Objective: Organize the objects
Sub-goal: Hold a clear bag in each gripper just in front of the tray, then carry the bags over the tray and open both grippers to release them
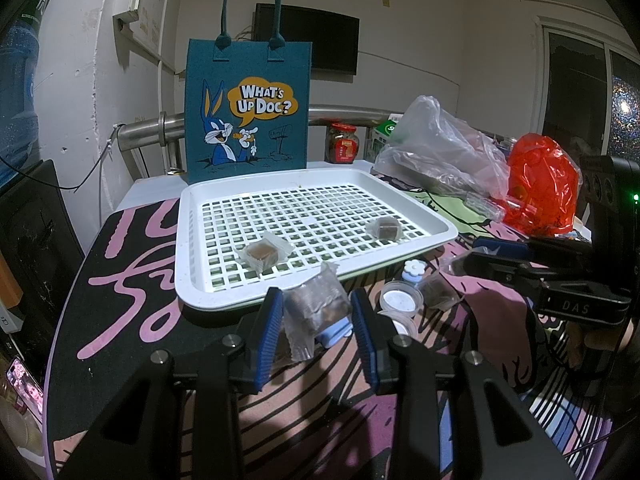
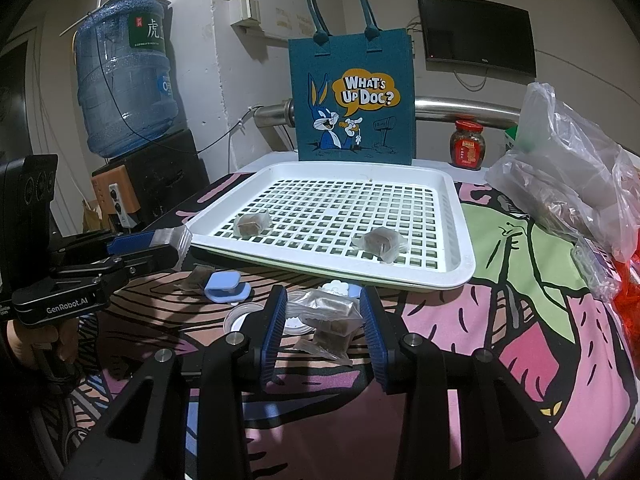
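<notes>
My left gripper [image 1: 316, 295] is shut on a brown cube in a clear wrapper [image 1: 316, 310], held just in front of the near rim of the white grid tray [image 1: 224, 300]. In the right wrist view the left gripper [image 2: 176, 244] shows the wrapper's end sticking out of its tip. My right gripper [image 2: 323, 292] is shut on another wrapped brown cube [image 2: 332, 314], low over the patterned cloth before the tray [image 2: 460, 276]. Two wrapped cubes lie in the tray, one on the left [image 1: 262, 254] and one on the right [image 1: 386, 226].
A teal cartoon tote bag [image 1: 248, 112] stands behind the tray, beside a red-lidded jar [image 1: 342, 142]. Clear [image 1: 440, 148] and red plastic bags [image 1: 544, 188] fill the right. A blue lid [image 2: 226, 286], small round cups [image 1: 400, 300] and a flower-shaped cap [image 1: 414, 270] lie under the grippers.
</notes>
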Demonstrator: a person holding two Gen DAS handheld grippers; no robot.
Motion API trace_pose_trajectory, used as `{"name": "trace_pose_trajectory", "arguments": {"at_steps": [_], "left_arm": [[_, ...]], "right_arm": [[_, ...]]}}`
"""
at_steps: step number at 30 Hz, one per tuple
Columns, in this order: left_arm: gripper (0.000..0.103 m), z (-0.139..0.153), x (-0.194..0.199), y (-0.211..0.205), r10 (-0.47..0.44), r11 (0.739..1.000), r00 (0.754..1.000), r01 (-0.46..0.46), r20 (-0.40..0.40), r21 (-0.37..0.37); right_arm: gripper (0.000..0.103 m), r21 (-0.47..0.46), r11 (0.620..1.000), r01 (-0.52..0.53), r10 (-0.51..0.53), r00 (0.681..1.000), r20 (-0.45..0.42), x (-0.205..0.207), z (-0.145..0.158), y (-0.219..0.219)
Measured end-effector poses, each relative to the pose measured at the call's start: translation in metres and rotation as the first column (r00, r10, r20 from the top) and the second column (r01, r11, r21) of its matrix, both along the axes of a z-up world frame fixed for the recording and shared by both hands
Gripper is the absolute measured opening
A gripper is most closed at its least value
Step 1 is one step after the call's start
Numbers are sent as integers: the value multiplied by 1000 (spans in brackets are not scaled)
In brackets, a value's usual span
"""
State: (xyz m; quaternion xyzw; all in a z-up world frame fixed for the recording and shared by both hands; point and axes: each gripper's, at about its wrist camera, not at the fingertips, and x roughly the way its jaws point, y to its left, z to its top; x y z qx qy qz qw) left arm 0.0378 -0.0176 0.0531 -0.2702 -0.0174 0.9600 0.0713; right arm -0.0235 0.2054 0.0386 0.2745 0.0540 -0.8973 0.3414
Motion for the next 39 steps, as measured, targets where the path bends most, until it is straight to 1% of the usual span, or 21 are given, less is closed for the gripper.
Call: {"name": "trace_pose_trajectory", "arguments": {"at_steps": [26, 28, 32, 34, 39], "left_arm": [[34, -1, -1, -1, -2, 1000, 1000, 2, 5, 5], [34, -2, -3, -3, -3, 1000, 1000, 3, 16, 15], [34, -2, -6, -11, 2, 999, 999, -3, 35, 37], [34, 1, -6, -18, 11, 999, 999, -13, 33, 47], [34, 16, -14, -30, 26, 999, 1000, -26, 16, 39]], "right_arm": [[37, -15, 1000, 3, -3, 1000, 0, 2, 1, 3], [37, -23, 1000, 3, -3, 1000, 7, 1, 1, 4], [37, -49, 999, -1, 3, 999, 50, -6, 1, 8], [37, -65, 998, -1, 5, 998, 64, -9, 4, 11], [37, -94, 996, 10, -6, 999, 41, -18, 24, 21]]}}
